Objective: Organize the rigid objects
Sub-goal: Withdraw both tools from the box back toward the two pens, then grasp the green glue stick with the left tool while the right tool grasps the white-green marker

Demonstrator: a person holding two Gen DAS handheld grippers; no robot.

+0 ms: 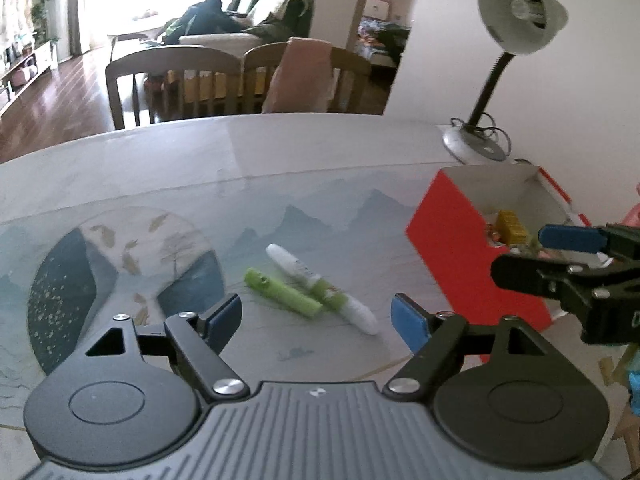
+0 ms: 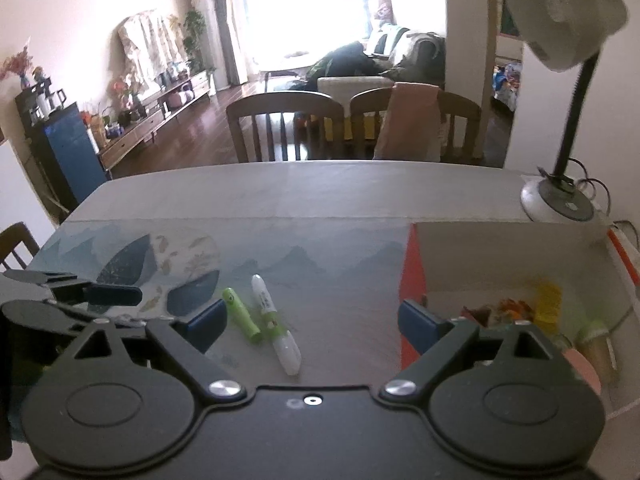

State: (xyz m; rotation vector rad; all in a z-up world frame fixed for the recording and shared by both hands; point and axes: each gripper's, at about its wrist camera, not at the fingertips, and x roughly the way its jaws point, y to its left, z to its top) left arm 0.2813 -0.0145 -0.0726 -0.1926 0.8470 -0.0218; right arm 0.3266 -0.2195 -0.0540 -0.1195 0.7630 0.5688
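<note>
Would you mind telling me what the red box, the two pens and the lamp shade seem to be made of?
Red box: probably cardboard; matte red outside, plain pale inside, thin flat walls with folded flaps.
Green pen: likely plastic; smooth, uniformly bright body.
White pen: likely plastic; glossy white barrel with a green printed label.
Lamp shade: painted metal or plastic, cannot tell; smooth pale surface.

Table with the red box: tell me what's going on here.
A person is tidying small items into the red box with two handheld tools. Both the left claw and right claw are open and empty. A green tube and a white-and-green pen lie side by side on the table mat, not yet picked up. The box already holds a few things, including a yellow item.
</note>
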